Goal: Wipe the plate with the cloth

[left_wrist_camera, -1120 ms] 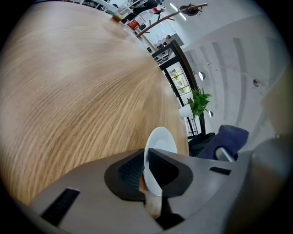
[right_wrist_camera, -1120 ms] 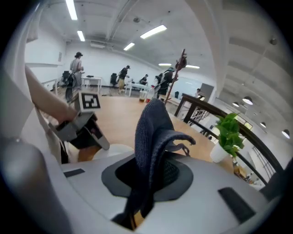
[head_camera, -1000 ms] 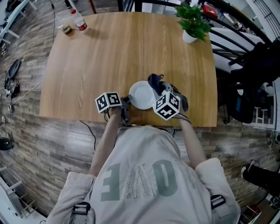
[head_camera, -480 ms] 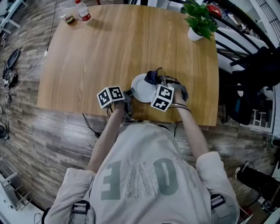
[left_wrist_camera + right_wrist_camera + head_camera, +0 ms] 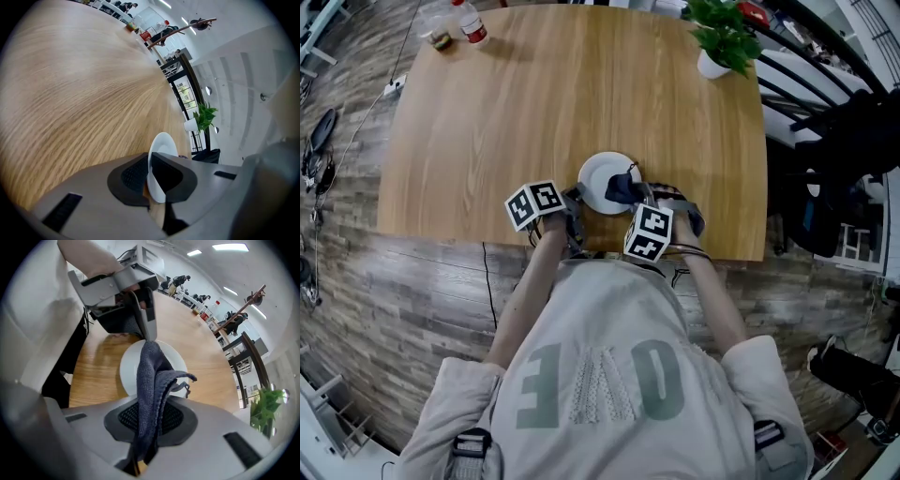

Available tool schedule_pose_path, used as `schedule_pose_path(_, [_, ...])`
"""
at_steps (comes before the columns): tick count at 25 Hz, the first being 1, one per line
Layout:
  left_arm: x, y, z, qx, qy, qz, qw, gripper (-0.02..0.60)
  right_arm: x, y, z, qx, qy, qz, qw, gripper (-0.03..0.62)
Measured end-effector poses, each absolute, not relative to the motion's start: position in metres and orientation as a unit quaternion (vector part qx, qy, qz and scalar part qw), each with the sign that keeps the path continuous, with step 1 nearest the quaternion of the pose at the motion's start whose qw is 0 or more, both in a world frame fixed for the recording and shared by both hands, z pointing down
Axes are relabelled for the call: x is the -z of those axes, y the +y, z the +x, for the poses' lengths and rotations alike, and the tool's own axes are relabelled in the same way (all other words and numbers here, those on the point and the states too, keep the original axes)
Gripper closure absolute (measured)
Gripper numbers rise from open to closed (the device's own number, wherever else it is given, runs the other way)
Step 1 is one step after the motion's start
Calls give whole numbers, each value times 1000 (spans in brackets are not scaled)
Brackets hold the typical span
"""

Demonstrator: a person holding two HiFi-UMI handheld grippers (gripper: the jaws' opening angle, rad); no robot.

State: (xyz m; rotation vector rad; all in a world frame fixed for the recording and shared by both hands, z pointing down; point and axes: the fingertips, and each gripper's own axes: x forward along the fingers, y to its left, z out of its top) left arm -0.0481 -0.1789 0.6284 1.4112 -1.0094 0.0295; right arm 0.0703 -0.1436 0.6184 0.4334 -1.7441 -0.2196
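The round white glossy plate [image 5: 598,176] sits at 6 o'clock on the grained wooden table [image 5: 562,94]. The left gripper [image 5: 150,164] pinches the plate's rim at 8 o'clock. The right gripper [image 5: 150,418] is clamped on a dark blue knitted cloth [image 5: 151,376] that hangs over the plate's 4 o'clock side. Well apart from them, a leafy potted plant [image 5: 720,37] stands at 1 o'clock and a clear plastic bottle [image 5: 472,26] at 11 o'clock.

plate [image 5: 595,180]: right part under cloth [image 5: 622,187] | plant [image 5: 724,37]: top cut off
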Motion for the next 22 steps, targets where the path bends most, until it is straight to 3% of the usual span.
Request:
schedule_pose_path(11, [-629,-180,-46,-18,-448,625,640,549,-615,-114,70,41,-781,186,594,537])
schedule_pose_path(16, [-628,-180,-45,-20,-445,628,639,549,-593,-177,74,50,-777,246,577,537])
schedule_pose_path(22, [-629,-180,-43,-19,-444,627,640,549,-598,-235,59,92,-757,234,603,537])
